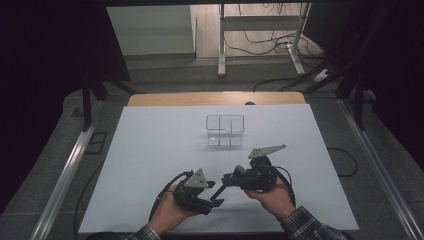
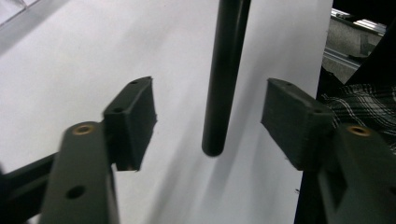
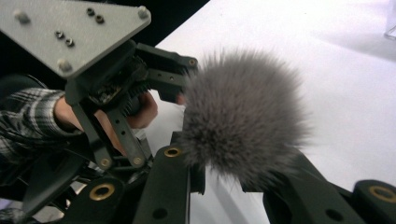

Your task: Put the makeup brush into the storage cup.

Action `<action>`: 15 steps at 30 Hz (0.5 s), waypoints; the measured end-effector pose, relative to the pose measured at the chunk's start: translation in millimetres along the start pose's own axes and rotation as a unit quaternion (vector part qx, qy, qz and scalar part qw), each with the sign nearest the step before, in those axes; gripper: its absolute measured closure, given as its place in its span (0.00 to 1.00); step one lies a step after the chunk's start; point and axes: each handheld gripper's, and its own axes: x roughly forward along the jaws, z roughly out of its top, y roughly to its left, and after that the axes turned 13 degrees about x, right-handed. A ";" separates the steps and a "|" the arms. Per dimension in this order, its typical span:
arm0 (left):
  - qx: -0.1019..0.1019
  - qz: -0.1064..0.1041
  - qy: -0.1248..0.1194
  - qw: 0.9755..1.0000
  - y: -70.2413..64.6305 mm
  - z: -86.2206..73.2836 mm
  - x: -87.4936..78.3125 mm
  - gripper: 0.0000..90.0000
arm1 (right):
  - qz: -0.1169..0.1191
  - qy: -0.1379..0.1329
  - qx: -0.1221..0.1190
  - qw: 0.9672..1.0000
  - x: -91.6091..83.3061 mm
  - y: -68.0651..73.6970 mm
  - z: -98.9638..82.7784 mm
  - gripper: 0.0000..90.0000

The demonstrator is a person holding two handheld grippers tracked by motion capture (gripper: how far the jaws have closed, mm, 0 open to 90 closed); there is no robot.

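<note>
A dim room with dark curtains at both sides is surrounding a white desk [image 1: 150,150], and a clear plastic organizer box [image 1: 225,130] with inner dividers is standing toward the far middle of it. At the near edge a person in plaid sleeves is holding two handheld grippers close together above the desk surface. The right gripper [image 3: 224,172] is pointing leftward toward the other hand, and its jaws are closed around the fluffy grey head of a brush [image 3: 243,114], most likely a makeup brush. The brush's long axis is running roughly sideways across the desk, from the right gripper toward the left one. In the left gripper view, the brush's black handle [image 2: 225,74] is hanging with its rounded end between the two jaws of the left gripper [image 2: 208,119], which are standing wide apart and touching nothing, with clear space on either side of the handle. The handle is lying a little nearer the jaw on the right of that view. This looks like a handover in progress: the left gripper seems placed to close on the handle, and the coming move appears to turn on keeping that handle centred between the jaws. The organizer box is sitting well apart, beyond both grippers, and looks a likely destination.
</note>
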 end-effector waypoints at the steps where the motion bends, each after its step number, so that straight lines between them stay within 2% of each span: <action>1: -0.002 0.000 -0.001 1.000 0.1 -0.2 -0.3 0.36 | -0.004 0.000 -0.005 1.000 -0.3 0.3 -0.1 0.85; 9: -0.012 -0.004 0.023 1.000 4.7 -4.2 -1.2 0.21 | -0.041 0.012 -0.053 0.998 -1.6 5.0 -1.2 0.84; 15: -0.015 0.004 0.031 0.999 6.2 -5.7 -4.9 0.14 | -0.056 0.011 -0.061 0.996 -3.2 6.1 -1.1 0.85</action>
